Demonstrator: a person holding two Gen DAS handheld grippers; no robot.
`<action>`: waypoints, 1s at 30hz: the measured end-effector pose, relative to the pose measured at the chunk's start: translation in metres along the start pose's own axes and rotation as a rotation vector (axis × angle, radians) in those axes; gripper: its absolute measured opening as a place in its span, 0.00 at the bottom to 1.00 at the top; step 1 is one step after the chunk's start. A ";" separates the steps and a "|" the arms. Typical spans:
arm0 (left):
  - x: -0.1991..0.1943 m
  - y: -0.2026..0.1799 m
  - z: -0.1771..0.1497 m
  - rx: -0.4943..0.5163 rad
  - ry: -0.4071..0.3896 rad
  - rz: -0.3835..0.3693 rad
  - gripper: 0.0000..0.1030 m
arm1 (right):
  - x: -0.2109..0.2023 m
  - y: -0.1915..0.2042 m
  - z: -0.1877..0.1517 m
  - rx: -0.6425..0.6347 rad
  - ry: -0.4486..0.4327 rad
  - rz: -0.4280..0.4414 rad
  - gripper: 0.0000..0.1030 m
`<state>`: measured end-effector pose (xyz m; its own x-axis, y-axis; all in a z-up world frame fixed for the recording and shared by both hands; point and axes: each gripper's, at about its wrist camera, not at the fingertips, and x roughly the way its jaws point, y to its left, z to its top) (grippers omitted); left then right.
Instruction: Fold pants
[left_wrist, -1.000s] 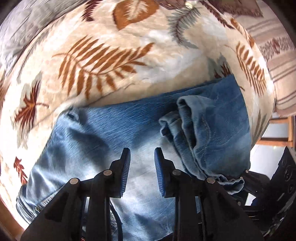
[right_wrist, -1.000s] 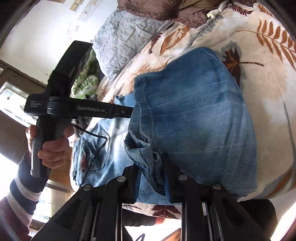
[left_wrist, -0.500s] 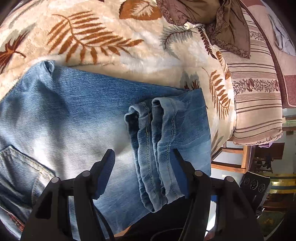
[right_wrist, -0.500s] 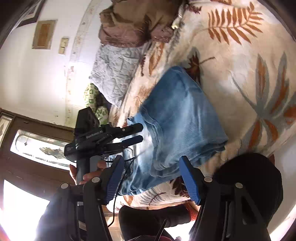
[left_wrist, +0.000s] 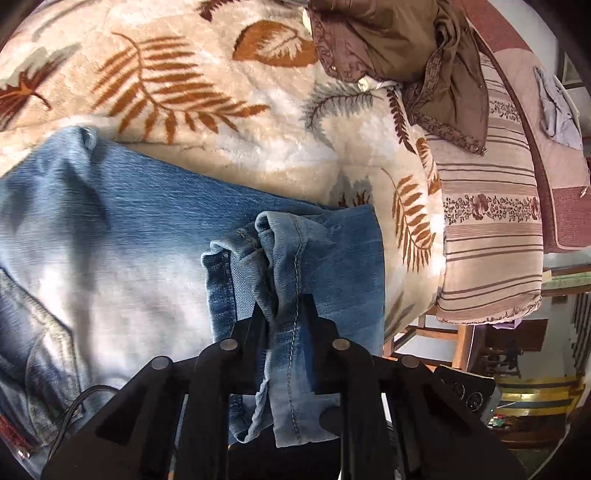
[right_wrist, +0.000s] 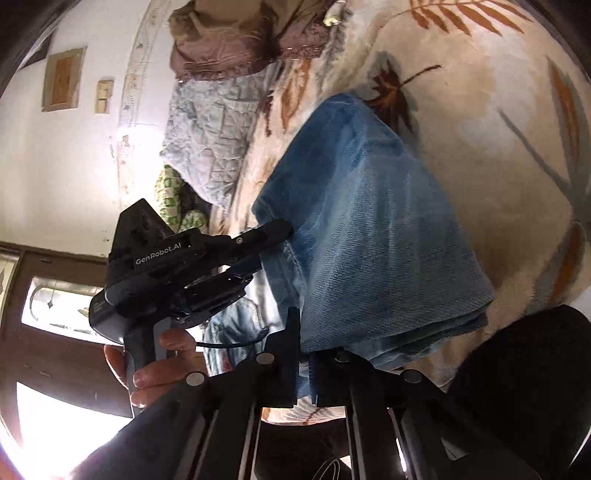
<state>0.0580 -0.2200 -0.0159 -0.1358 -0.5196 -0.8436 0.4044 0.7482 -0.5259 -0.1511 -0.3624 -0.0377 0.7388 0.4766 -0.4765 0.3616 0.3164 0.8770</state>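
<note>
Blue jeans (left_wrist: 129, 240) lie folded on a leaf-patterned blanket (left_wrist: 221, 110). In the left wrist view my left gripper (left_wrist: 282, 306) has its jaws closing on the bunched hem ends (left_wrist: 280, 251) of the legs, which sit pinched between its fingers. In the right wrist view my right gripper (right_wrist: 303, 332) is shut on the near edge of the folded denim (right_wrist: 369, 221). The left gripper (right_wrist: 269, 247) shows there too, reaching into the jeans' left edge, held by a person's hand (right_wrist: 155, 362).
A brown garment (left_wrist: 388, 37) lies at the far side of the bed. A striped cushion (left_wrist: 487, 229) hangs over the bed's right edge above a wooden frame (left_wrist: 424, 332). A grey quilt (right_wrist: 207, 122) is piled by the wall.
Both grippers opened wide half a second ago and have since closed on the jeans. The left one now pinches the hem bunch, the right one the folded edge. Both rolled.
</note>
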 end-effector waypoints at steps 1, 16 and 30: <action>-0.004 0.002 -0.002 0.002 -0.023 0.047 0.14 | 0.001 0.006 -0.004 -0.019 0.014 0.017 0.03; -0.047 0.028 -0.019 -0.061 -0.163 -0.029 0.18 | -0.061 0.043 -0.002 -0.225 -0.033 -0.023 0.44; 0.043 0.018 0.024 -0.056 -0.052 0.069 0.11 | 0.054 0.004 0.117 -0.335 -0.006 -0.337 0.00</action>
<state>0.0810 -0.2385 -0.0590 -0.0619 -0.4854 -0.8721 0.3597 0.8042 -0.4731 -0.0429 -0.4311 -0.0525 0.6153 0.2971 -0.7302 0.3797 0.7000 0.6048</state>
